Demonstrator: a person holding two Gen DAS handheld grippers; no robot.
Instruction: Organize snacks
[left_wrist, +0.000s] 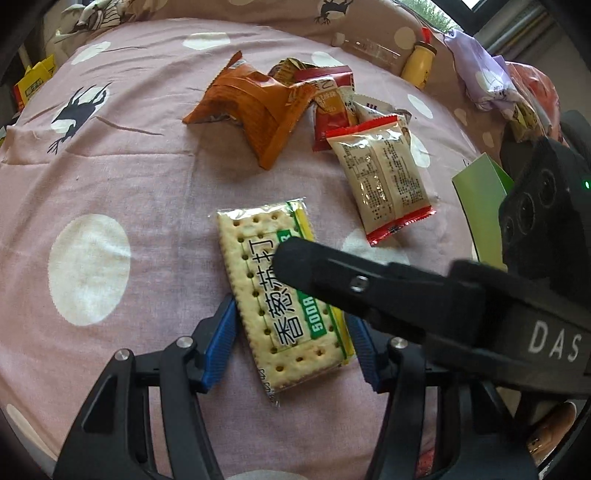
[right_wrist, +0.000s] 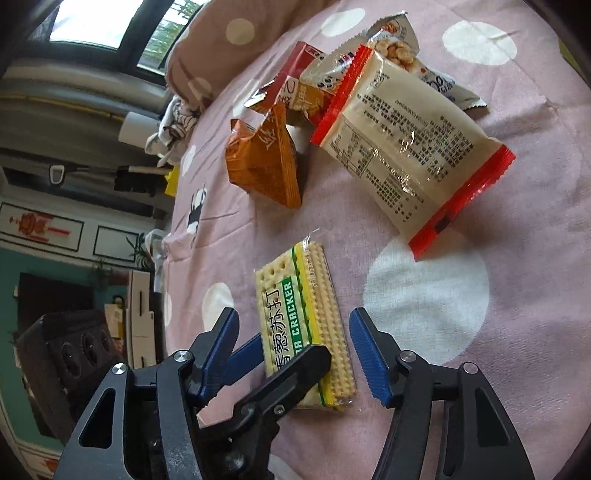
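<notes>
Near the bedspread's (left_wrist: 122, 177) front edge lies the cracker pack (left_wrist: 284, 295), flat, label up, apart from the snack pile (left_wrist: 317, 110) further back, probably singled out for sorting. Left gripper (left_wrist: 293, 341) straddles it, blue pads beside both long sides, pressing or not I cannot tell. Right gripper (right_wrist: 295, 350) open above the pack, nothing held. Clear wrapper, pale holed crackers, green-yellow band.

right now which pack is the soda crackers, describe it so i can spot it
On the pink bedspread with white dots, look nearer than the heap of crinkled snack bags. The soda cracker pack lies flat and alone: a clear wrapper showing pale, holed crackers, with a green and yellow stripe, unlike the orange and red-edged bags.
</notes>
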